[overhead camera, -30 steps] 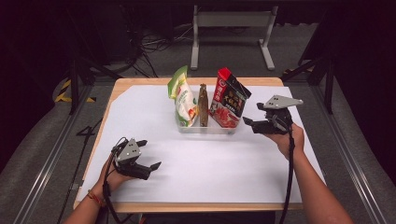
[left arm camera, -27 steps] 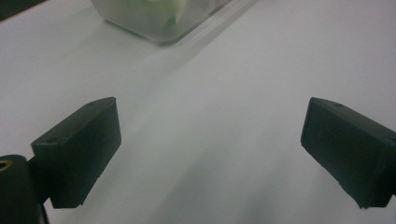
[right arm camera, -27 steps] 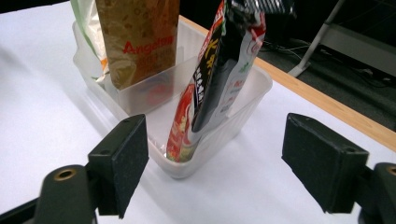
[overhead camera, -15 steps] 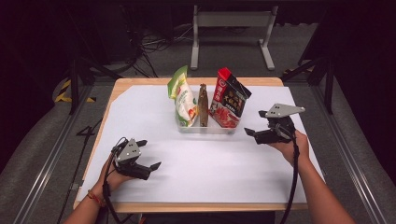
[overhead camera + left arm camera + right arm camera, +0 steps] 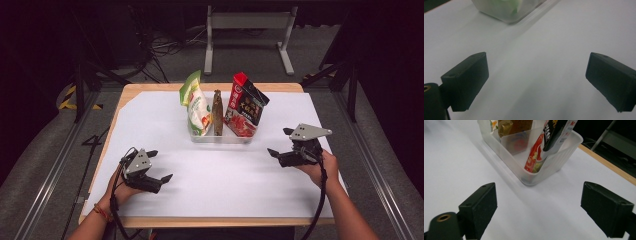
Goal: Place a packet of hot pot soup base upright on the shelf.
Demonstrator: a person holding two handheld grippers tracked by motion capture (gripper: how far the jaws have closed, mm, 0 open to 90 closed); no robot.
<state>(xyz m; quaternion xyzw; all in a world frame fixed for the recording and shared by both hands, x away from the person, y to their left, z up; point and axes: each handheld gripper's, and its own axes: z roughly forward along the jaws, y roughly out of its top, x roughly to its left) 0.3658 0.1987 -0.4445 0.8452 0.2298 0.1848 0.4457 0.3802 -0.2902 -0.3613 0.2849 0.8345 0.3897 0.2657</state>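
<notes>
A clear plastic bin [image 5: 220, 138] stands at the table's middle back. It holds a green and white bag [image 5: 197, 107], a brown packet [image 5: 218, 112] and a red and black packet [image 5: 246, 105], all upright. My right gripper [image 5: 279, 141] hovers low to the right of the bin, apart from it. Its jaws have just been opening and nothing is between them. In the right gripper view the open gripper [image 5: 539, 212] faces the bin's corner [image 5: 549, 171] and the red packet [image 5: 535, 157]. My left gripper [image 5: 161, 165] rests open at the front left, and in its own view the gripper [image 5: 536, 85] frames bare paper.
White paper [image 5: 220, 185] covers the wooden table [image 5: 210, 221]. A blurred corner of the bin [image 5: 506, 13] sits at the top of the left gripper view. Beyond the table's far edge stand a metal frame [image 5: 247, 22] and cables on the floor.
My right gripper has drawn back from the red packet, moving right, toward the person and lower. Its jaws stand a little wider. The left gripper has stayed put.
</notes>
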